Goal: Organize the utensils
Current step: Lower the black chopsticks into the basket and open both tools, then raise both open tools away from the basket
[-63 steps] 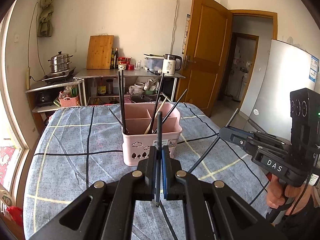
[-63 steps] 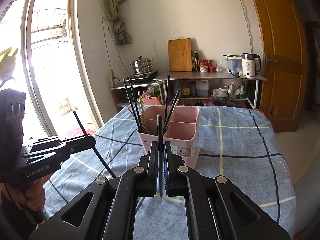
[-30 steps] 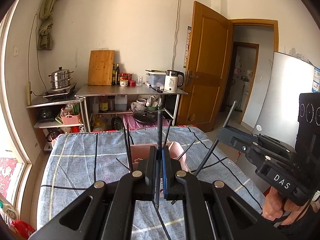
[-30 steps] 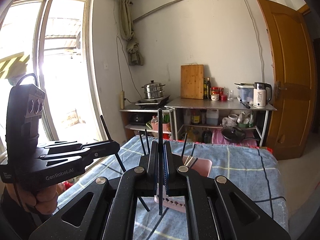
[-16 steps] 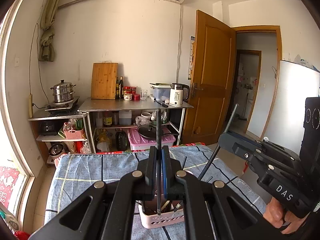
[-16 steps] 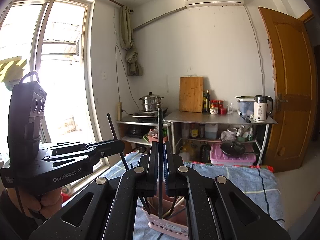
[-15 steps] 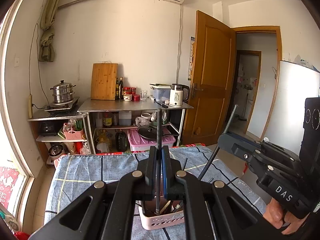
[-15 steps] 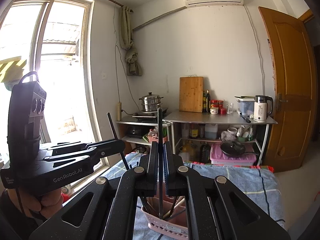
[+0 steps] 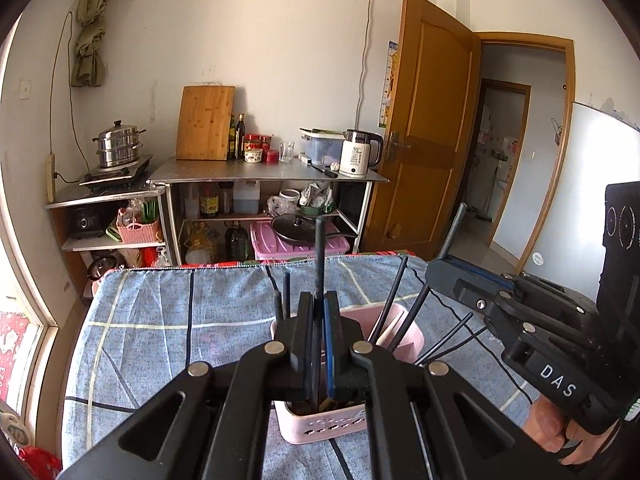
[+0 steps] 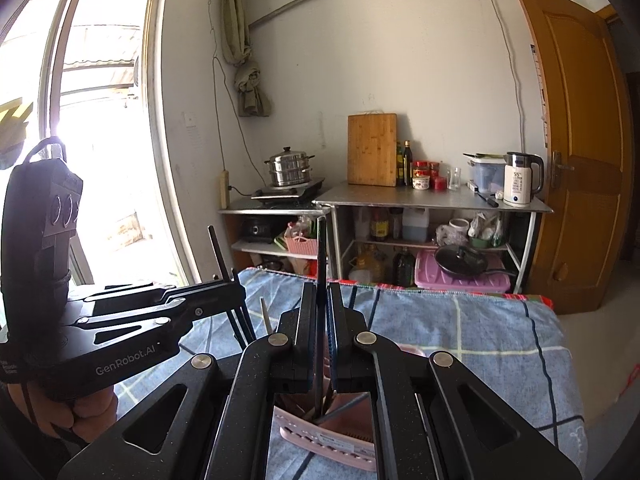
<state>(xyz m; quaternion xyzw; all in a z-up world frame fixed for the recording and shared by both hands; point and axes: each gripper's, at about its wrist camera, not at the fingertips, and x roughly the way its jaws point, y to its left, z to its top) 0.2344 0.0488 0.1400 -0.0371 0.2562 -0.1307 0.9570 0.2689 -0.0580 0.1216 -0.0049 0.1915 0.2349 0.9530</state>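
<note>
A pale pink utensil holder (image 9: 404,330) with a perforated base band is showing against a blue cloth (image 9: 168,320) crossed by cream and dark lines and edged in red. Black chopsticks (image 9: 320,256) are standing out of it, one pale stick (image 10: 265,314) among them. Both grippers, left (image 9: 319,344) and right (image 10: 321,340), are showing matte black, with blue pad edges and silver rivets
</note>
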